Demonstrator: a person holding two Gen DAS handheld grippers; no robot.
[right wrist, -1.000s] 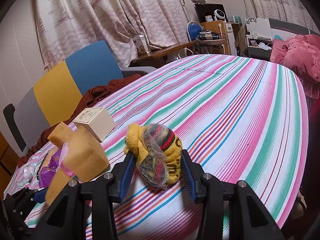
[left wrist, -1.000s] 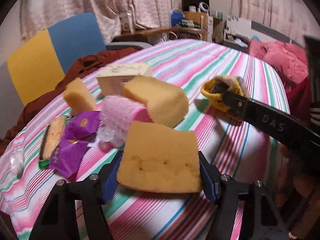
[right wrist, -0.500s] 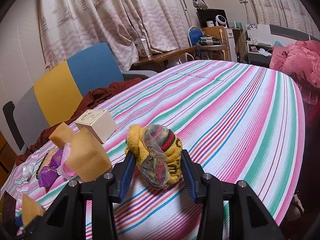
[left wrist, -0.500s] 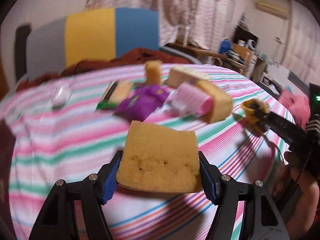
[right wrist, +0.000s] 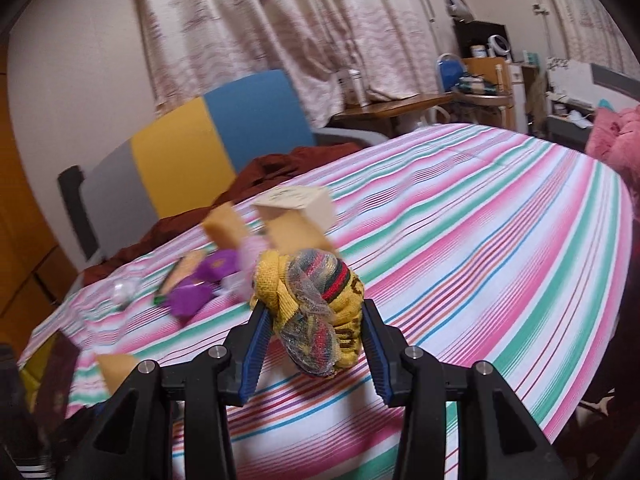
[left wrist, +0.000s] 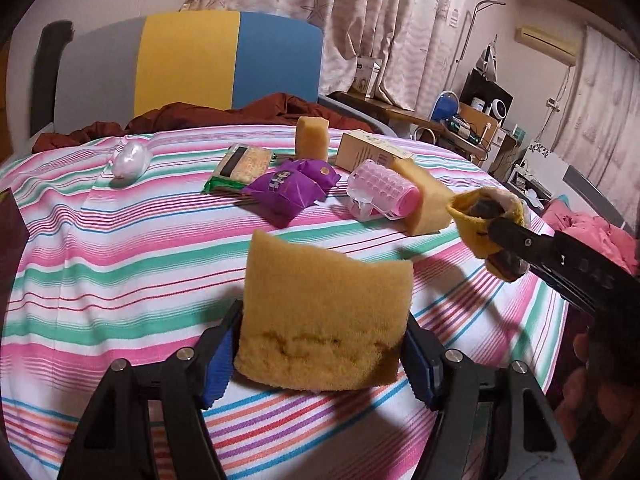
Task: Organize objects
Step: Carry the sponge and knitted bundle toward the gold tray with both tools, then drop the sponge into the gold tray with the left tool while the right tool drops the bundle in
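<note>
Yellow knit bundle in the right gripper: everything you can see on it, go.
The yellow knit bundle looks like a rolled sock or glove: mustard ribbed cuff at its left, dark lettering low on its right, with red, green and black stripes showing through a sheer mesh wrap. Soft and squashed, it is pinched between the blue pads of the right gripper, one on each side, apparently off the striped tablecloth. The left wrist view shows it at the fingertips, its open cuff facing the pile.

**Right tongs gripping a knitted bundle**

The right tongs (right wrist: 314,334) are clamping a yellow knitted bundle (right wrist: 316,308) wrapped in netting above the striped table (right wrist: 500,248). Beyond it, sponges (right wrist: 298,234), purple packets (right wrist: 200,284) and a box (right wrist: 298,206) are lying blurred.
</note>
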